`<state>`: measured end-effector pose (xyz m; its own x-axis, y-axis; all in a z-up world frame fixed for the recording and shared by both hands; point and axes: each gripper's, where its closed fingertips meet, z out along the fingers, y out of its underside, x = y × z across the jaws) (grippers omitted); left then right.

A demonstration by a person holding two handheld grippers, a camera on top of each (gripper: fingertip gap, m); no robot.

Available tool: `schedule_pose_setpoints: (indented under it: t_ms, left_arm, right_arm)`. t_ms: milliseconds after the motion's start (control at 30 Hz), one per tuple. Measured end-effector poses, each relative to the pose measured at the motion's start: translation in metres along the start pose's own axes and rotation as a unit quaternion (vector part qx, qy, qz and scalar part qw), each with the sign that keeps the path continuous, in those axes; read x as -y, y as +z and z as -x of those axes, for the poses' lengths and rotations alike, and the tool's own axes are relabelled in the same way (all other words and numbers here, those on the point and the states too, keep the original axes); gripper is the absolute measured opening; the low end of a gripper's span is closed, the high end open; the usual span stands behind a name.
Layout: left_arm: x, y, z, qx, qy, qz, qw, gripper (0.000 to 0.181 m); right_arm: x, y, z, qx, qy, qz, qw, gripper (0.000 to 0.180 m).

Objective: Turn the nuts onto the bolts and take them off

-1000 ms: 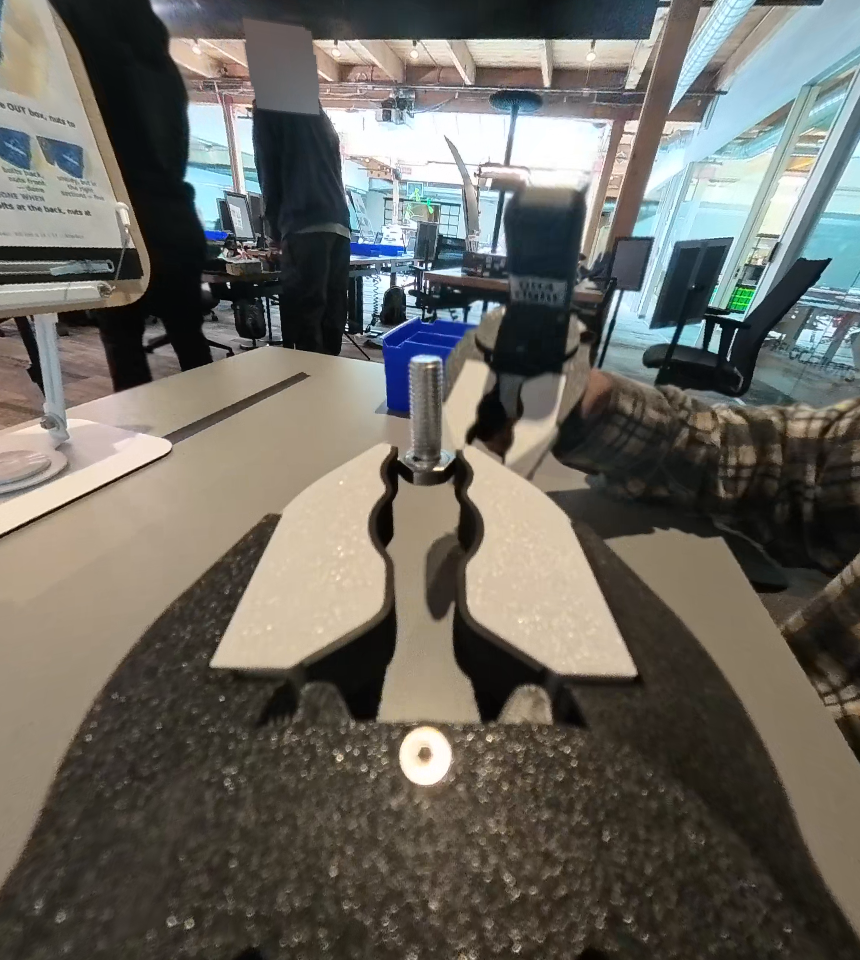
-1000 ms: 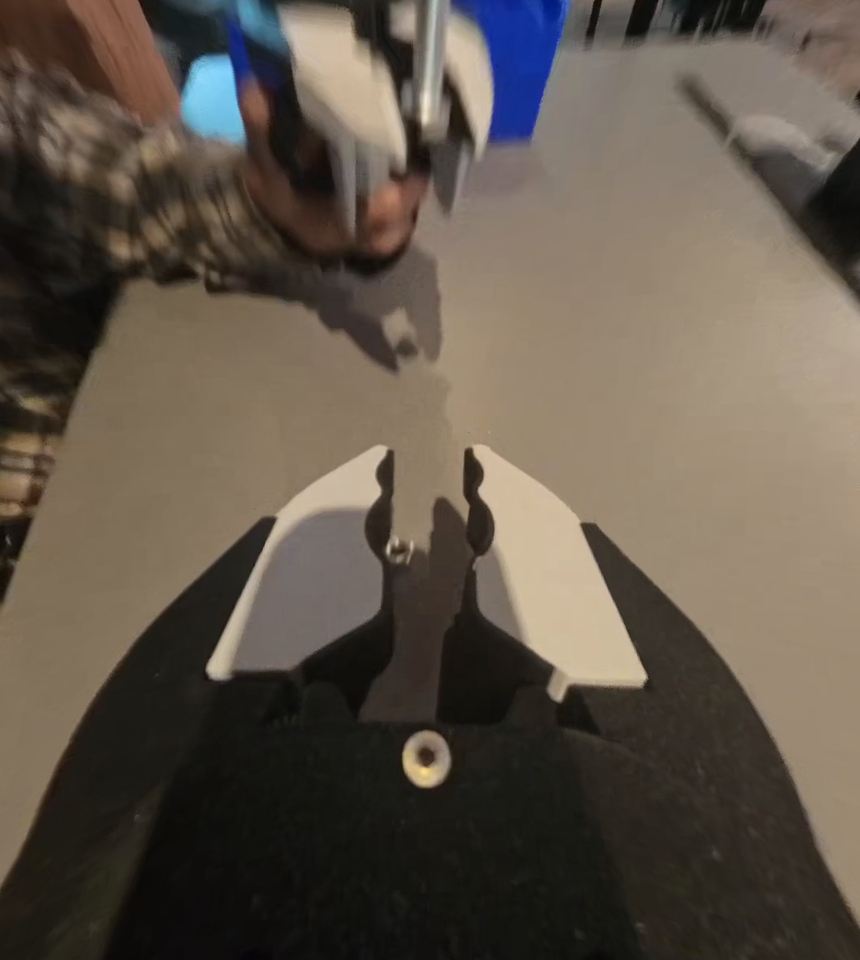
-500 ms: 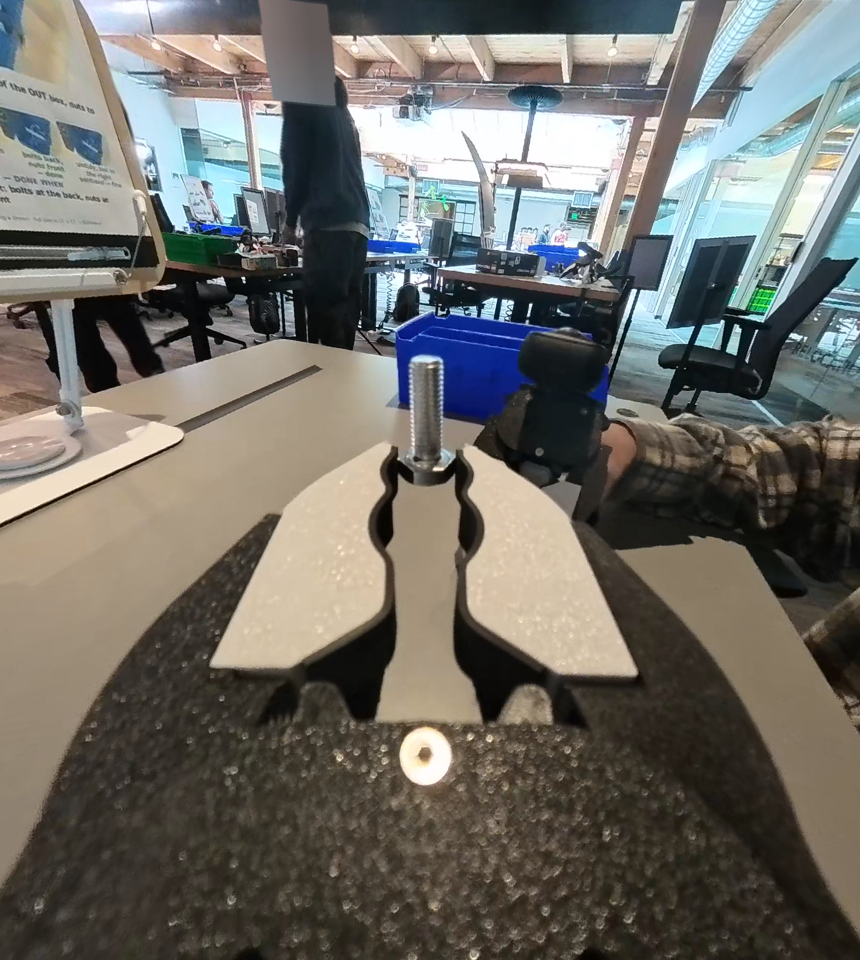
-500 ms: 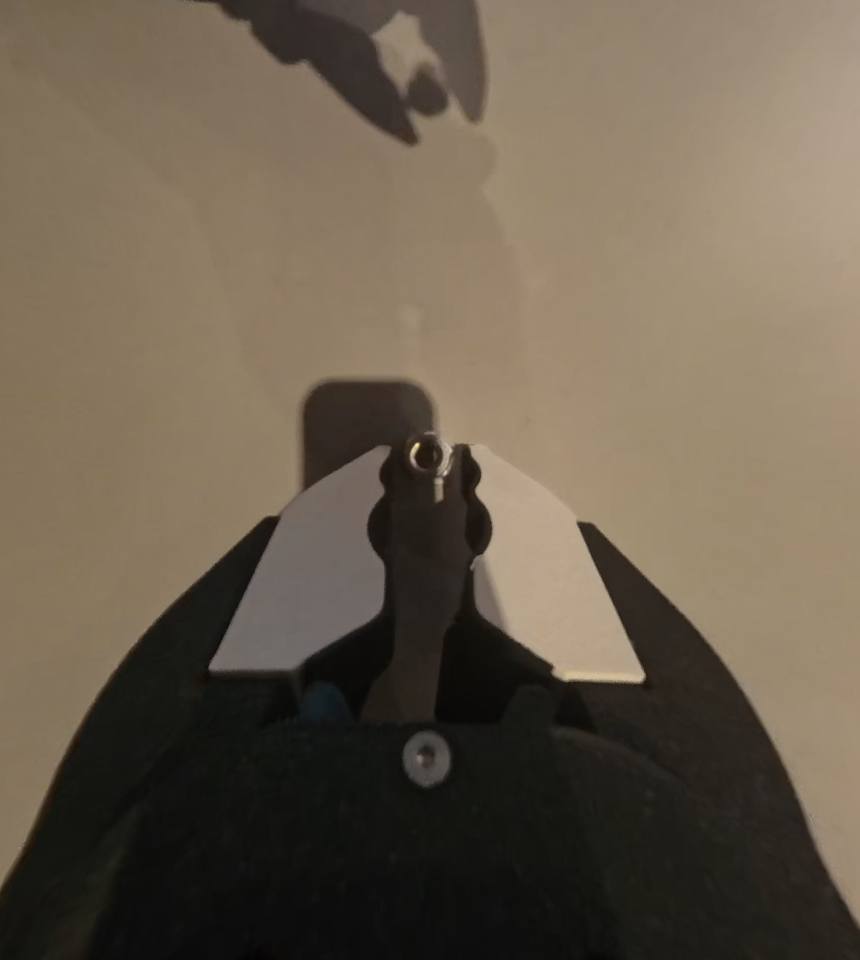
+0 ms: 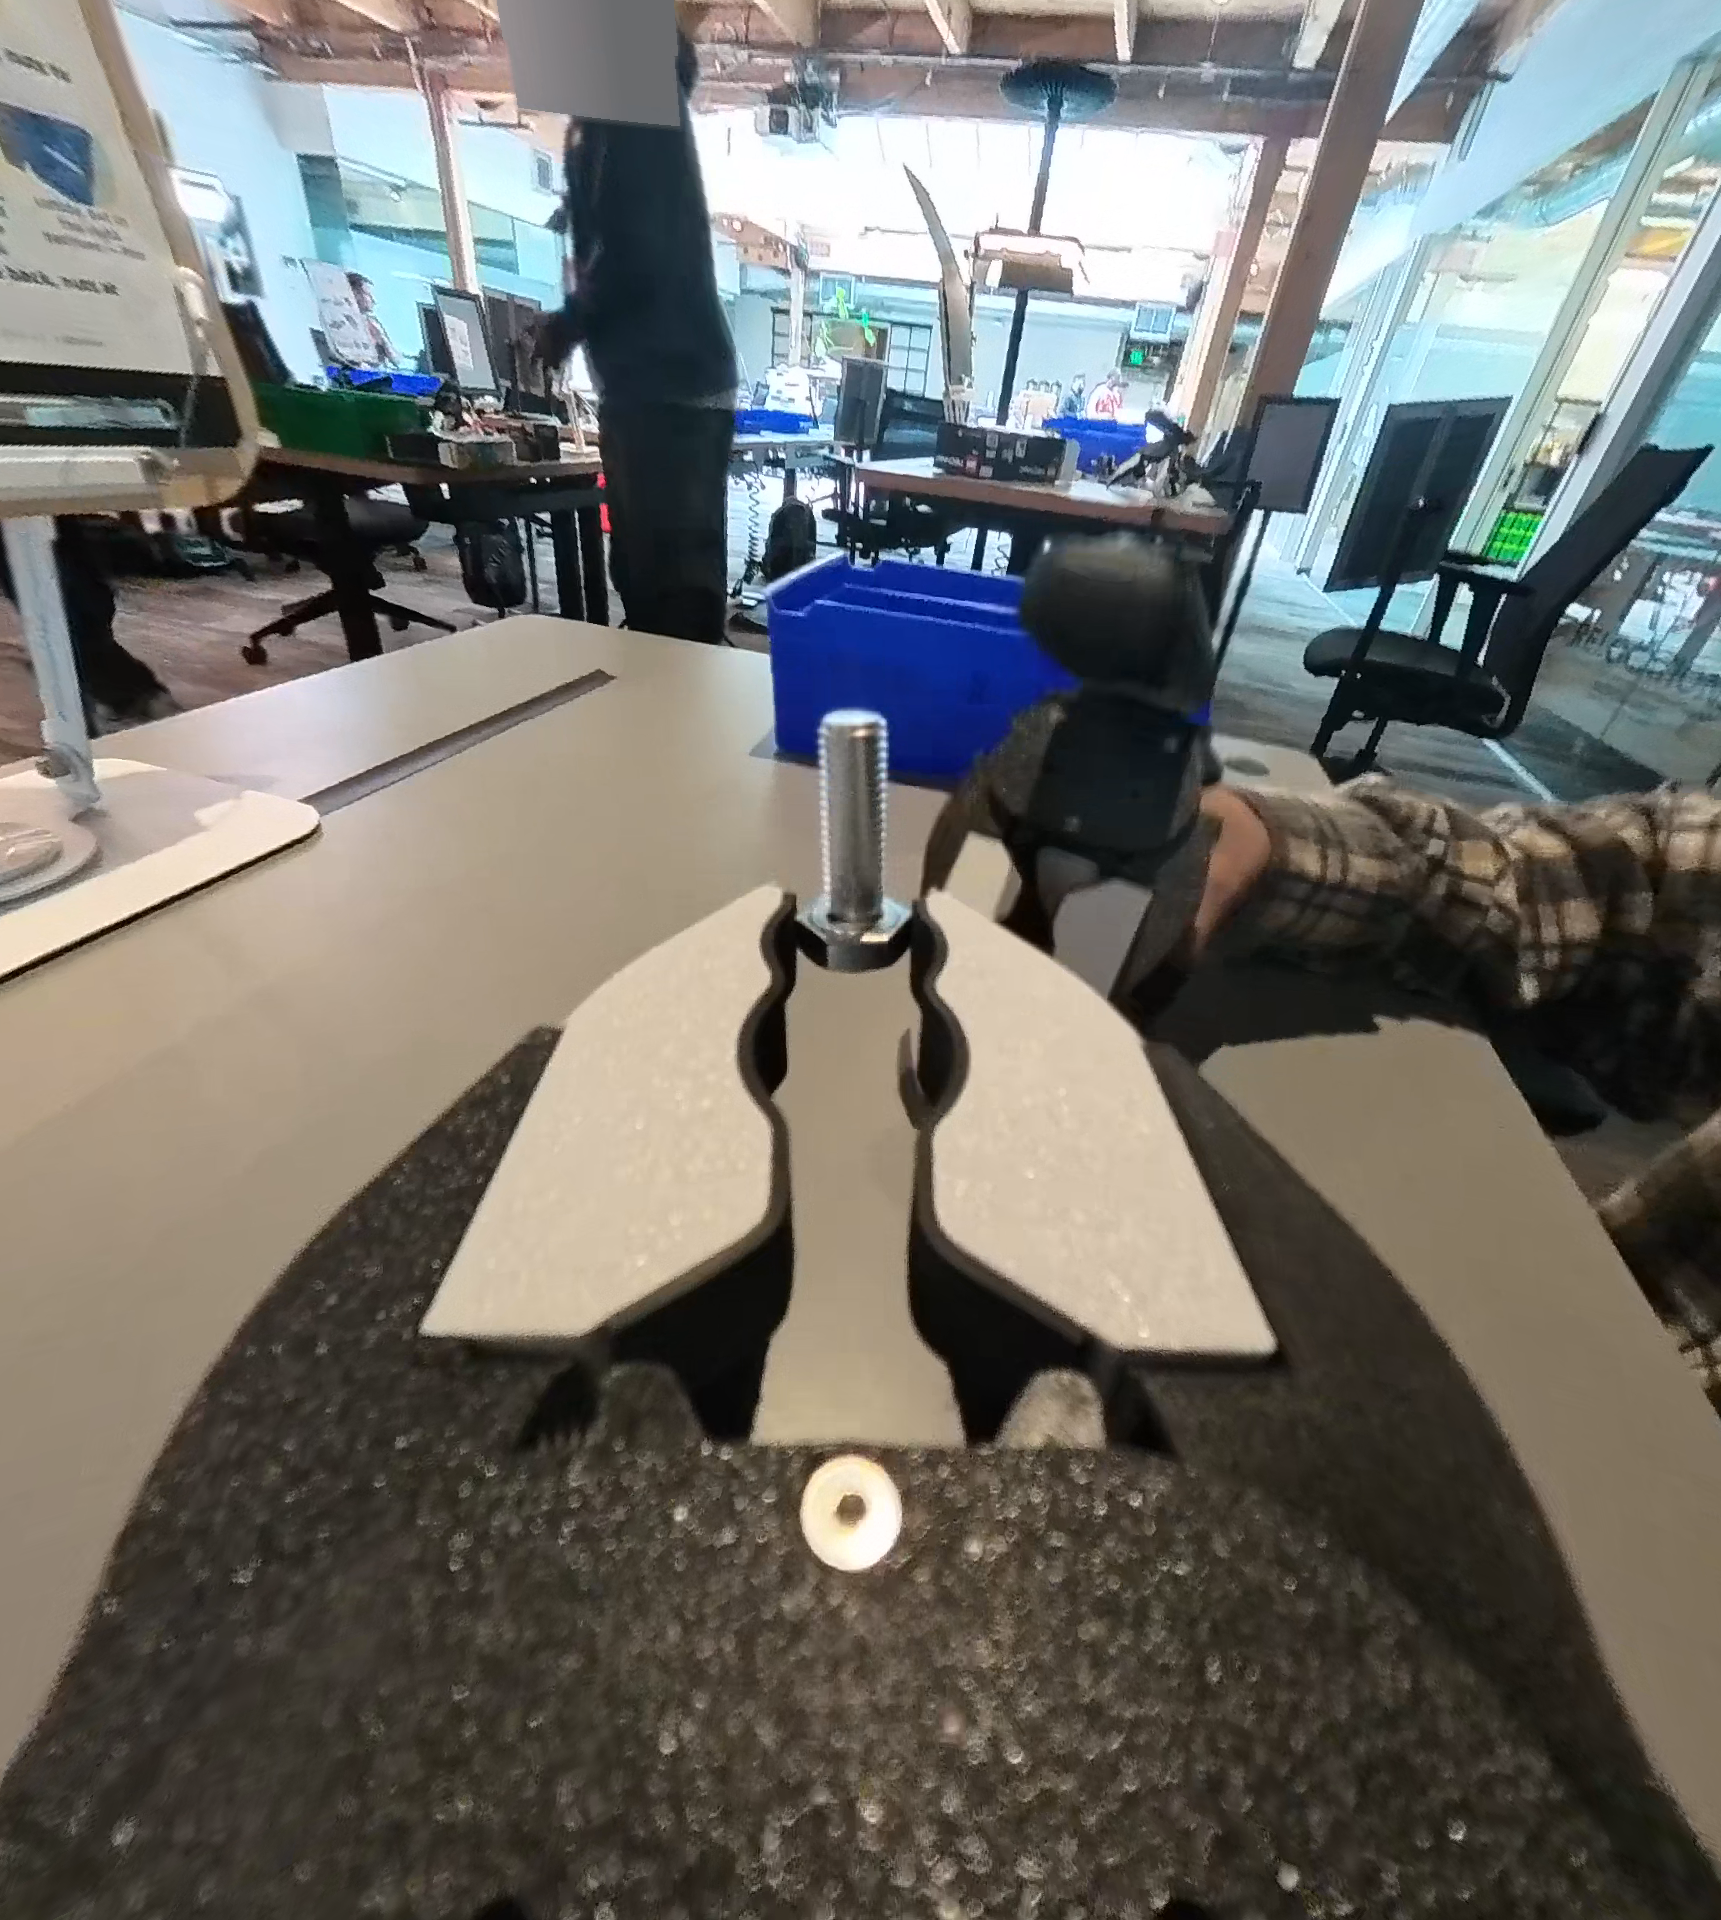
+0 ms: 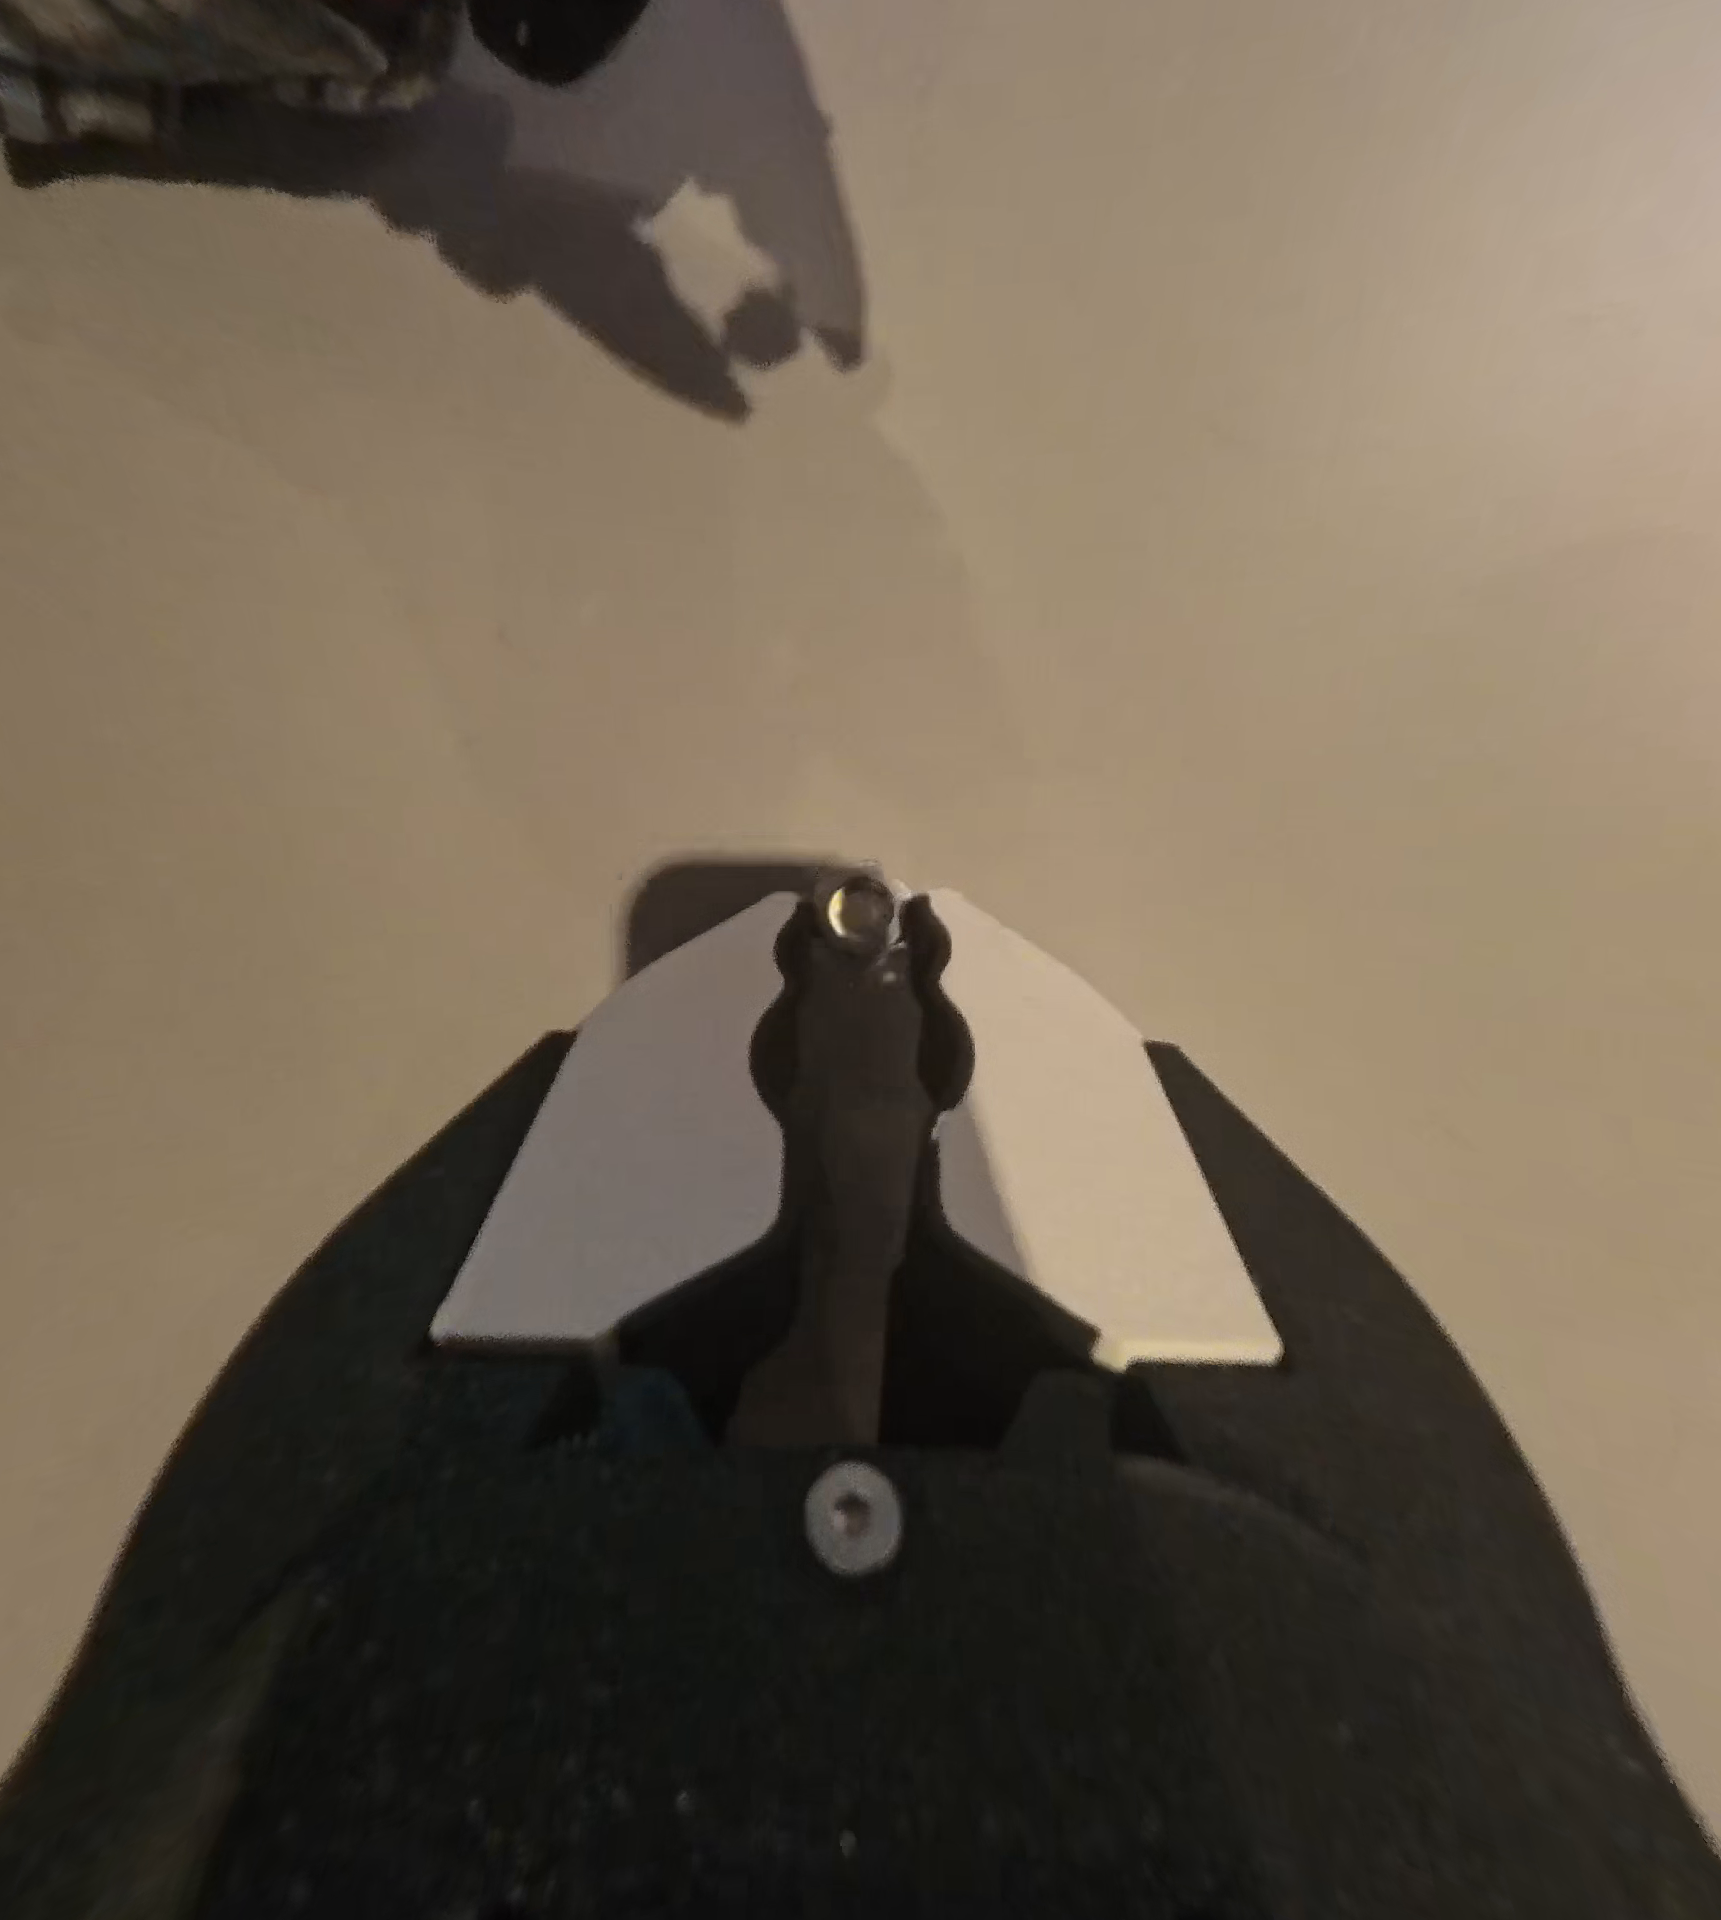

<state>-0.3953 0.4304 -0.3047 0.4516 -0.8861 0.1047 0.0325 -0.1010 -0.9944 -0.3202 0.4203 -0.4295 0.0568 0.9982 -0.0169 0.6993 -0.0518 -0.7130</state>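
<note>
Counter [image 5: 316,1039]: grey, filling the middle of the left wrist view; a blue bin [image 5: 897,675] sits at its far edge, upper centre.
Right tool [image 6: 861,920]: pointed straight down at the counter, tips narrow around a small nut [image 6: 858,906] lying there; it seems gripped, though blur leaves that unsure.
Left tool [image 5: 848,935]: centre frame, closed narrow on the hexagonal head of a bolt [image 5: 851,821], threads standing upright and bare.
Step in hand: likely lifting the nut to the bolt.
Doing it well: keep the bolt vertical; bring the nut flat over the thread end; turn gently to avoid cross-threading.
</note>
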Motion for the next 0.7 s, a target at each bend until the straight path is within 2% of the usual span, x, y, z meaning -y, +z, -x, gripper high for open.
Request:
schedule_pose_setpoints:
  t_ms: [33,167,300,433,700]
  left_arm:
    - [-0.002,0.001,-0.001,-0.002,0.006,0.008,1.0,0.02]
    - [-0.01,0.007,-0.009,-0.01,0.024,0.032,0.999,0.02]
    - [-0.017,0.013,-0.014,-0.003,0.05,0.062,0.997,0.02]
    - [-0.02,0.018,-0.022,-0.005,0.067,0.078,0.995,0.02]
    - [-0.017,0.018,-0.028,-0.004,0.09,0.081,0.993,0.02]
  right_arm:
    - [0.008,-0.008,-0.002,0.001,0.005,-0.017,1.0,0.017]
    - [0.072,-0.063,-0.008,0.007,0.002,-0.094,0.996,0.017]
    - [0.13,-0.099,0.003,0.007,-0.06,-0.098,0.993,0.017]
    - [0.154,-0.091,0.016,0.024,-0.098,-0.058,0.993,0.017]
    - [0.149,-0.066,0.024,0.046,-0.114,-0.002,0.992,0.017]
